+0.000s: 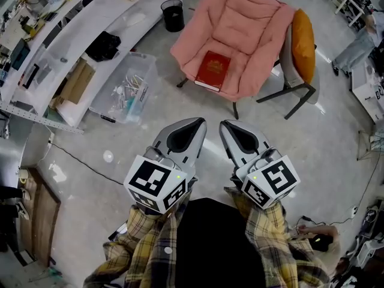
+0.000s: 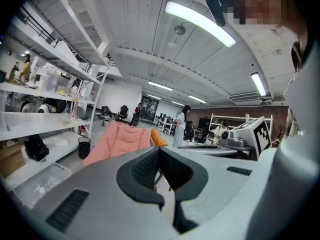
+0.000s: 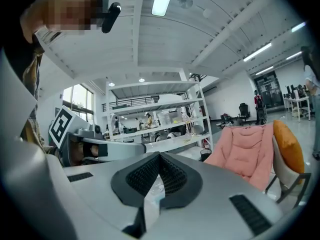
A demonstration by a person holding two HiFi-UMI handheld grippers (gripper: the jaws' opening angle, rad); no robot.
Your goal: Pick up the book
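A red book [image 1: 212, 69] lies flat on the seat of a pink padded chair [image 1: 240, 23], ahead of me on the floor. My left gripper [image 1: 197, 122] and right gripper [image 1: 224, 125] are held side by side short of the chair, both pointing toward it. Each one's jaws are shut with nothing between them. In the left gripper view the left gripper [image 2: 159, 149] has its tips together, with the pink chair [image 2: 120, 139] beyond. In the right gripper view the right gripper [image 3: 160, 155] is closed too, the chair [image 3: 245, 151] off to its right. Neither gripper view shows the book.
An orange cushion [image 1: 303, 44] leans on a second chair beside the pink one. A black waste bin [image 1: 173, 15] and a clear plastic tub [image 1: 123, 89] stand on the floor by white shelving [image 1: 60, 47] at left. A person [image 2: 182, 124] stands far behind.
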